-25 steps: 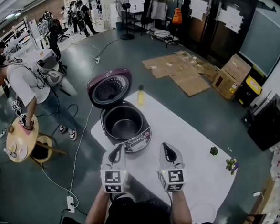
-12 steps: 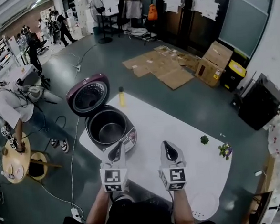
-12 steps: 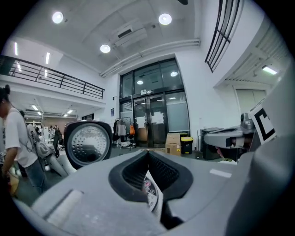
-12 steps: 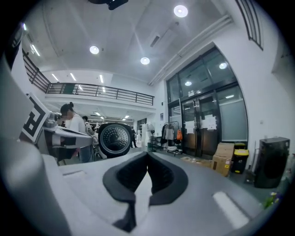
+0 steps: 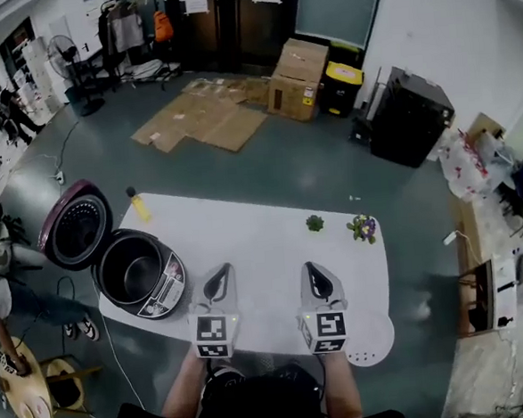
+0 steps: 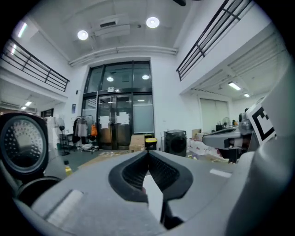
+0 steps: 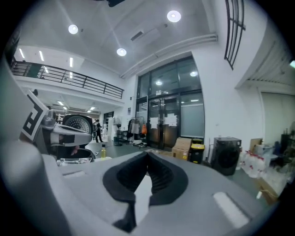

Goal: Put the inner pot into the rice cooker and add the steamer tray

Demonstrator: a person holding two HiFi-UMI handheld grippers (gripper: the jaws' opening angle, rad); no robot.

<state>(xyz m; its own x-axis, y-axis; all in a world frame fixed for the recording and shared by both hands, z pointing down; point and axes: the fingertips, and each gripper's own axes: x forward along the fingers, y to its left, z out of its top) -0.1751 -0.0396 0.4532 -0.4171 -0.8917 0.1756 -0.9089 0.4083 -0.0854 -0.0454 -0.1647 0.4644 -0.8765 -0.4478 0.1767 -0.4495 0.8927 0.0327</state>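
Your left gripper (image 5: pixel 219 274) and right gripper (image 5: pixel 310 270) are both closed tight with nothing in them, side by side over the near edge of the white worktop (image 5: pixel 263 235). The rice cooker (image 5: pixel 143 276) sits at its left end, lid (image 5: pixel 76 233) up. Flattened cardboard (image 5: pixel 203 120) lies on the grey floor (image 5: pixel 317 168) beyond.
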